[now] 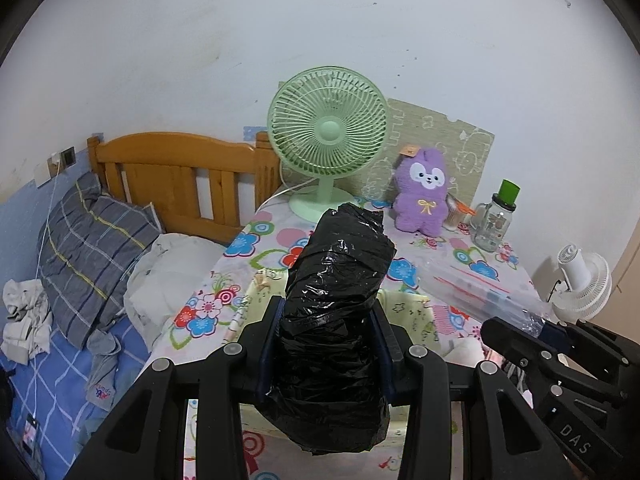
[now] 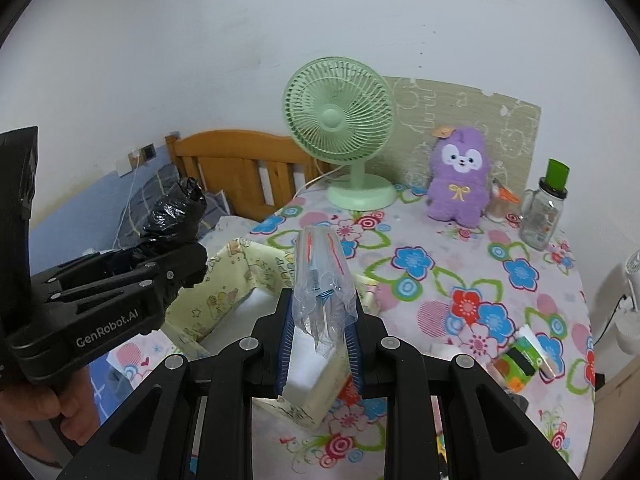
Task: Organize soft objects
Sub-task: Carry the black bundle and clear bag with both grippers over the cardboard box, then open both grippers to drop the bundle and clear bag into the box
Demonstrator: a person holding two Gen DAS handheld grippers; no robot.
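A: left gripper [image 1: 328, 344] was clamped on the black plastic bundle [image 1: 336, 320], pads pressed into both sides, jaws part-way in. bundle stuck up and forward past the fingertips, and a good lump hung below the jaws too

B: right one?

A: right gripper [image 2: 320, 340] was pinched tight on a clear plastic bag [image 2: 320, 280] with red and blue print. bag stood up between the blue pads, crumpled at the grip. both were held over the yellow fabric box [image 2: 248, 280] on the flowered tablecloth [image 2: 460, 280], box open

B: risks?

A: main one was the bundle. slick film, squashy core, held near the middle. it looked top-heavy, so any quick tilt could've let it rotate or slide out. if it went it could've missed the box and dropped toward the bed [image 1: 48, 380] side, box sat near that table edge

B: and the bag?

A: thin film, only a small fold in the pads. could've slipped out, or clung to a pad on release and not fallen clean

B: collisions?

A: grippers were close side by side, so lowering both together risked them knocking. box walls were soft and one side already sagged inward; a push from the bundle could've folded it shut or shoved the box. green fan [image 2: 340, 120], purple plush [image 2: 458, 176] and glass jar [image 2: 544, 216] sat well back, low risk

B: so one at a time

A: yes, bundle first, low release
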